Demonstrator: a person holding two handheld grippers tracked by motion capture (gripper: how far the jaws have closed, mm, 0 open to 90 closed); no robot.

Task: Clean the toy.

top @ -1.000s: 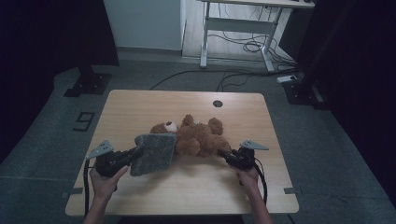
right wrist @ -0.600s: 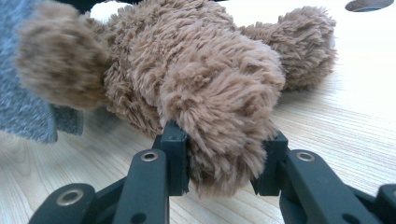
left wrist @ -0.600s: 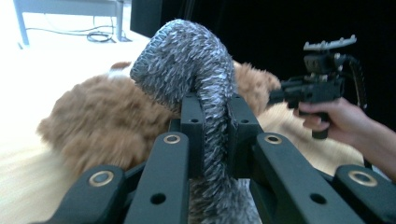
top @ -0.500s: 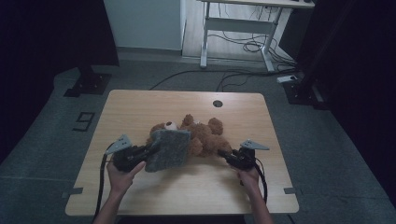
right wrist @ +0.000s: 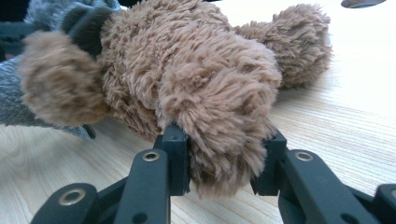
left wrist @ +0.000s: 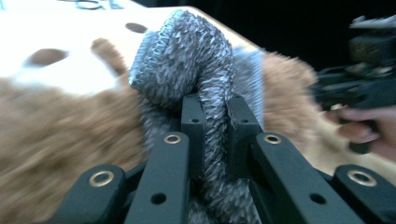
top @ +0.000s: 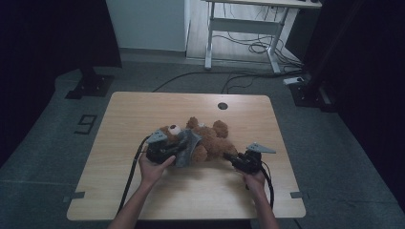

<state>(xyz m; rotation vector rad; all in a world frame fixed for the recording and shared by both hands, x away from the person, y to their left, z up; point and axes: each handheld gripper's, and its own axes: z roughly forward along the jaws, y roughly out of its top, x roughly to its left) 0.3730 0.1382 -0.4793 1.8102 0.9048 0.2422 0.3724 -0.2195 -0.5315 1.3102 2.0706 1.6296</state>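
My left gripper is clenched on a fold of the grey knitted cloth, which drapes over the brown teddy bear lying near the middle of the wooden table. My right gripper grips one plush leg of the bear between its jaws, low over the tabletop, at the bear's end farthest from the cloth.

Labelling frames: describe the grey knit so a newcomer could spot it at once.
Start at the wooden table. Near its middle lies a brown teddy on its back. Draped over the teddy's body by the head is the grey knit, pinched in the left tongs: the sole grey, ribbed piece against shaggy brown fur.
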